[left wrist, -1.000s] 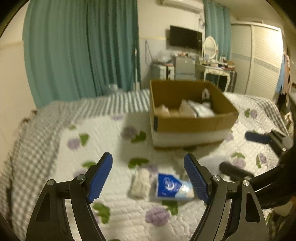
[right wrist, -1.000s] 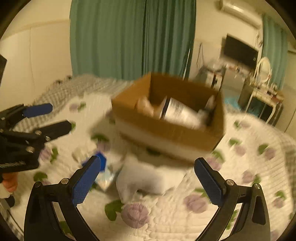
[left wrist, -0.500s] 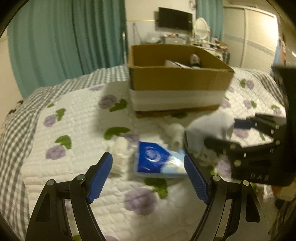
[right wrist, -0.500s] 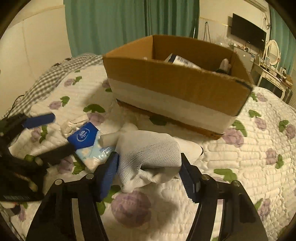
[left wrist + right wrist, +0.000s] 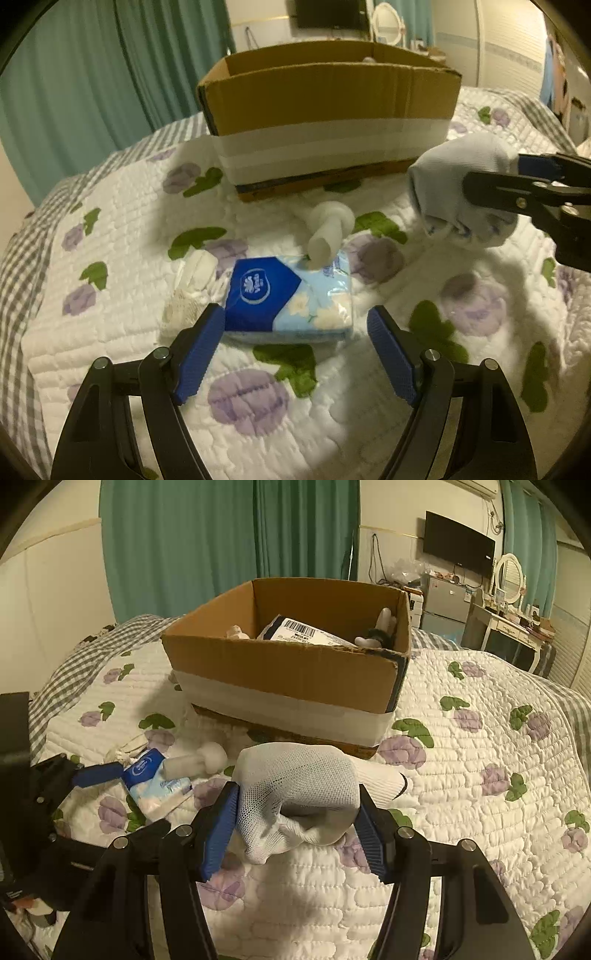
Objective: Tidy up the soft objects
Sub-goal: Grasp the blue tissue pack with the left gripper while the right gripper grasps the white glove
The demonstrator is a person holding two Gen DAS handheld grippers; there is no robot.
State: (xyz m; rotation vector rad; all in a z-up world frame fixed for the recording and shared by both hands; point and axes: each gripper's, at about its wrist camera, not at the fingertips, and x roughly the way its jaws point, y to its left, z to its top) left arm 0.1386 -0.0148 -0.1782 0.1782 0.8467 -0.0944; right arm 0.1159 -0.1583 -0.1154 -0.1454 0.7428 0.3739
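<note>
My right gripper [image 5: 295, 827] is shut on a white mesh glove [image 5: 299, 794] and holds it above the bed, in front of the cardboard box [image 5: 288, 672]. The glove also shows in the left wrist view [image 5: 458, 188]. My left gripper [image 5: 295, 343] is open just short of a blue tissue pack [image 5: 291, 299] lying on the quilt. A white foam mushroom-shaped piece [image 5: 328, 229] rests on the pack's far edge. A white mesh bundle [image 5: 192, 284] lies left of the pack. The box holds a labelled parcel [image 5: 303, 631] and small toys.
The quilted bedspread [image 5: 480, 760] with purple flowers covers the bed. Another white sock [image 5: 384, 779] lies on it behind the held glove. Green curtains [image 5: 229, 542], a TV and a dresser stand beyond the bed.
My right gripper closed on the white glove and lifted it off the quilt. My left gripper moved down and closer to the tissue pack, still open.
</note>
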